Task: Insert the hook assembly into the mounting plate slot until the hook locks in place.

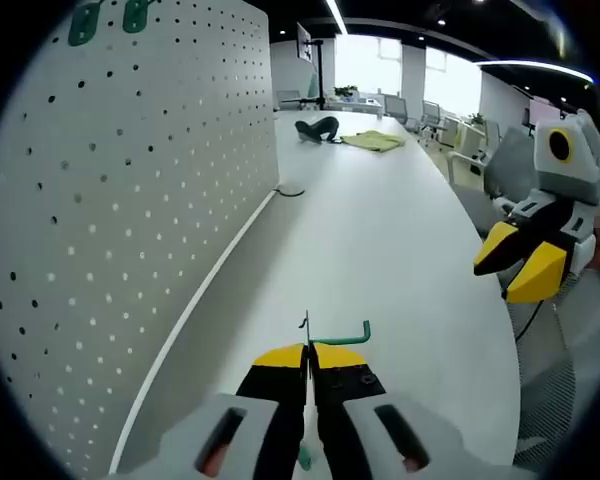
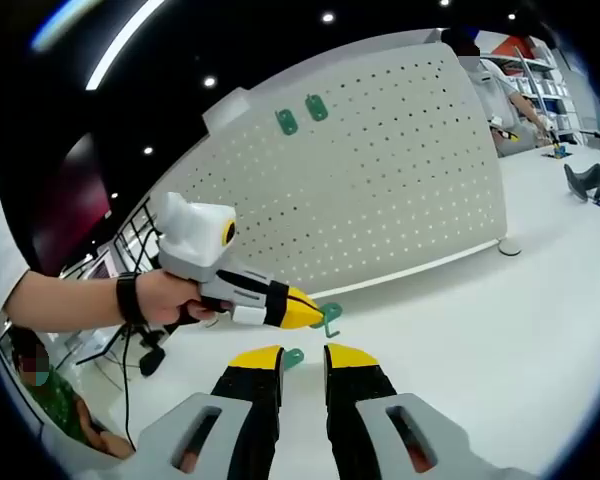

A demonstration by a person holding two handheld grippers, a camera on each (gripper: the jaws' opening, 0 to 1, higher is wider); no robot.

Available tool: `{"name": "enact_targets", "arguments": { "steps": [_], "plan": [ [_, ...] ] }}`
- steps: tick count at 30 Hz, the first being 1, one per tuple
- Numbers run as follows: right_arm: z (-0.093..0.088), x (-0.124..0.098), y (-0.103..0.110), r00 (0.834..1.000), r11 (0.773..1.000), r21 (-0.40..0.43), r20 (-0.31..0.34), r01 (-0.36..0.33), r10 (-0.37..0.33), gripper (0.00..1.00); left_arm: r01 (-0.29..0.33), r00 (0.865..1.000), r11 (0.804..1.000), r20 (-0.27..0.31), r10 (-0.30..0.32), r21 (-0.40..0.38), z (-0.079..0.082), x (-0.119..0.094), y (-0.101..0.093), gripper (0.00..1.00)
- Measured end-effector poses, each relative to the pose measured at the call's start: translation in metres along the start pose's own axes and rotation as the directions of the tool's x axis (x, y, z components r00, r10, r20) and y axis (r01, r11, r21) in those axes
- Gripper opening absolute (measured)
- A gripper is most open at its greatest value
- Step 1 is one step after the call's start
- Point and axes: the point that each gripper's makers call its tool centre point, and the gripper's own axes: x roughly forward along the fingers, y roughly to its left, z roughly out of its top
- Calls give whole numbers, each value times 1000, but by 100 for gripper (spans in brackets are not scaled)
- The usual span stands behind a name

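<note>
A white table [image 1: 400,240] runs beside a tall white pegboard [image 1: 130,200] full of small holes.

In the left gripper view, the left gripper [image 1: 308,358] rises from the bottom with its yellow-tipped jaws pressed together on a green hook [image 1: 342,335]. The hook's thin bent arm sticks out past the jaw tips, over the tabletop and near the foot of the pegboard. Two green mounts [image 1: 108,18] sit at the top edge of the pegboard. The right gripper [image 1: 520,262] hangs at the right edge of this view, over the table's rim. Far down the table lie a dark object [image 1: 317,128] and a yellow-green cloth [image 1: 374,141].

In the right gripper view, the right gripper [image 2: 303,360] has its jaws spread apart with nothing between them. Just beyond, a hand [image 2: 170,298] wearing a dark wristband holds the left gripper [image 2: 305,312], which pinches the green hook [image 2: 329,318] above the table [image 2: 480,340]. A second green piece [image 2: 293,356] lies on the table beside the right gripper's left jaw tip. The pegboard [image 2: 400,190] stands behind, with the two green mounts [image 2: 302,114] high on its face.
</note>
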Motion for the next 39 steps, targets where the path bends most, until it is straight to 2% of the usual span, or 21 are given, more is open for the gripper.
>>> {"name": "enact_targets", "arguments": {
  "steps": [6, 8, 10, 18, 20, 23, 25, 27, 31, 39],
  "plan": [
    [2, -1, 2, 1000, 1000, 6, 6, 1, -1, 15, -3, 999, 1000, 42, 3, -19, 9, -11, -11, 2],
    [2, 0, 3, 1000, 1000, 5, 9, -1, 1, 15, -9, 999, 1000, 51, 9, 7, 11, -15, -16, 2],
    [2, 0, 5, 1000, 1000, 4, 9, -3, 3, 15, 5, 997, 1000, 81, -3, -23, 17, -18, -22, 2],
    [1, -3, 7, 1000, 1000, 18, 13, 4, -4, 14, -6, 993, 999, 113, 10, -35, 21, -30, -36, 2],
    [0, -4, 6, 1000, 1000, 20, 9, 9, -9, 14, -1, 990, 998, 142, 9, -57, 25, -34, -39, 2],
    [0, -6, 6, 1000, 1000, 27, 13, 13, -13, 14, 10, 989, 998, 145, 0, -65, 25, -36, -45, 2],
    [1, -7, 7, 1000, 999, 31, 19, 15, -15, 14, 2, 986, 997, 169, 10, -72, 29, -38, -47, 2],
    [1, -7, 7, 1000, 999, 36, 15, 16, -16, 14, 20, 984, 996, 179, -4, -87, 30, -40, -53, 2],
    [2, -7, 8, 1000, 999, 49, 20, 14, -15, 14, 12, 977, 993, 215, 13, -115, 35, -46, -56, 2],
    [10, -7, 15, 999, 996, 86, 50, -16, 11, 12, 15, 970, 990, 240, 19, -140, 33, -56, -65, 2]
  ]
}}
